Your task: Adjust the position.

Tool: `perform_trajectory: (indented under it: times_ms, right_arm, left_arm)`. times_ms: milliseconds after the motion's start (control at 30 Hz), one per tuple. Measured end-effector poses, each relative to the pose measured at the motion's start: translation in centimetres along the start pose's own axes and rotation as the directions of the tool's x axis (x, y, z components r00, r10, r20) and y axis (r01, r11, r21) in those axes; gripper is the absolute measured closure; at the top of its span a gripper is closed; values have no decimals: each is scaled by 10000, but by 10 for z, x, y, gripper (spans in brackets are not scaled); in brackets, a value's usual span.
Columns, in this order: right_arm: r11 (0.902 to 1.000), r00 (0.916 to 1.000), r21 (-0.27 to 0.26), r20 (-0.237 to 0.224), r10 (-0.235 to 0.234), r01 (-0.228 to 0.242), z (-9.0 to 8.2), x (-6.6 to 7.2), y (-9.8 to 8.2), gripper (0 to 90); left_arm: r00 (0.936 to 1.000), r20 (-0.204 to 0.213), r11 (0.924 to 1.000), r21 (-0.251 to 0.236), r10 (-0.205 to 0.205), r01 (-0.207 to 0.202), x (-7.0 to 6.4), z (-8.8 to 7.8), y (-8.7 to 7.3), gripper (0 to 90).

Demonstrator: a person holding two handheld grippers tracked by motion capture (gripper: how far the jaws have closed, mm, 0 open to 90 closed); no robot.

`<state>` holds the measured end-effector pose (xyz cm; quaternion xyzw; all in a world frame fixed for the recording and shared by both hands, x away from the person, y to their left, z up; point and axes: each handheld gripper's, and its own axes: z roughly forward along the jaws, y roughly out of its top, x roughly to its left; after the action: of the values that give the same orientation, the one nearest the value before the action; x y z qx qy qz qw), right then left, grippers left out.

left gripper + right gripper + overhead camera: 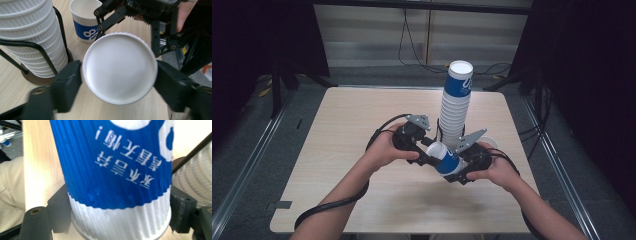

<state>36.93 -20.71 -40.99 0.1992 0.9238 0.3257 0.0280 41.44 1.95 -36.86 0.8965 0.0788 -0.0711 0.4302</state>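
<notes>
Now the right claw (460,167) grips the blue cup (447,159) tight so the left claw (426,151), half open around its bottom, can take it.

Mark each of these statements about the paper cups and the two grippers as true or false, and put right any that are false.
1. The right gripper clasps a blue and white cup. True.
2. The tall stack of cups lies on its side on the table. False: it stands upright in a black wire holder.
3. A single cup stands upright on the table beyond the grippers. True.
4. The left gripper is far from the held cup. False: its jaws sit either side of that cup's white bottom.
5. The held cup is red. False: it is blue and white.
</notes>
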Motion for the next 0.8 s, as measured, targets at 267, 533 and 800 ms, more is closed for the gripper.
perform_trajectory:
  times_ms: [267,533,800]
  right_arm:
    - [9984,9995,521,211,-237,226,-3,-1,-1,217]
    - [9898,9977,1310,296,-609,566,-7,-1,4,216]
    - [9789,9960,1868,180,-872,824,-8,1,7,220]
  left_arm:
    - [9996,-210,9978,639,206,-192,-1,2,-2,183]
    - [9983,-315,9917,1202,491,-449,-5,4,-1,183]
    - [9975,-346,9843,1679,610,-544,-6,8,-1,185]
